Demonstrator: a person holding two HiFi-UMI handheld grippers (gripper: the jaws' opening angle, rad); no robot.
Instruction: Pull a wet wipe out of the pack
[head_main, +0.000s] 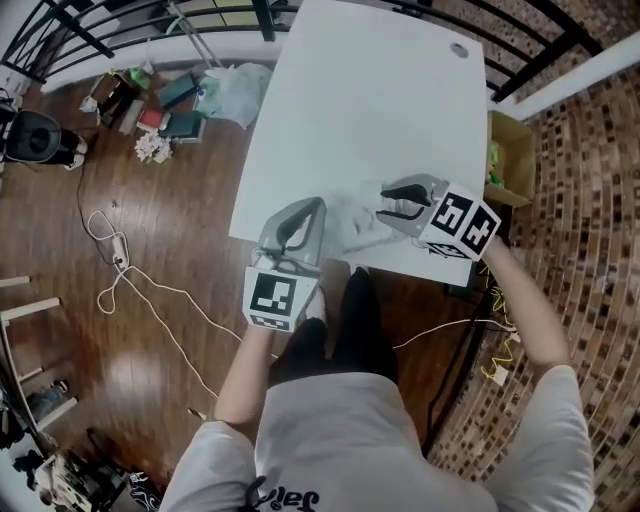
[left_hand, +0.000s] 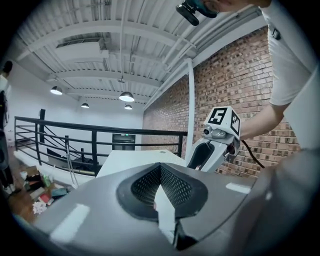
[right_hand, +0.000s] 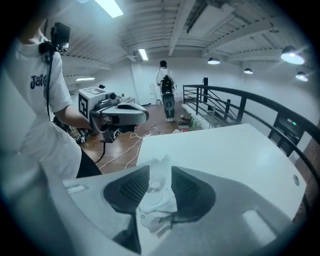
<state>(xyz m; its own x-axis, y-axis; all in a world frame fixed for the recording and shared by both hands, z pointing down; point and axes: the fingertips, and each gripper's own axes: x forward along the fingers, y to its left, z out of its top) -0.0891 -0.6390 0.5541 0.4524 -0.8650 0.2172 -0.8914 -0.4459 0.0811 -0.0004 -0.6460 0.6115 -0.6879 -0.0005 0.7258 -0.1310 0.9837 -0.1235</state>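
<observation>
Wet wipe (head_main: 352, 226): white, soft, crumpled; long axis runs 9 to 3 o'clock, over the 6 o'clock edge of the smooth white table (head_main: 370, 90).
Left gripper (head_main: 316, 205): jaws pressed together on a thin white strip, seemingly the wipe's end.
Right gripper (head_main: 384, 200): jaws spread, wipe bunched loosely between them.
Cardboard box (head_main: 515, 140), at 3 o'clock: green item (head_main: 493, 158) inside.
</observation>
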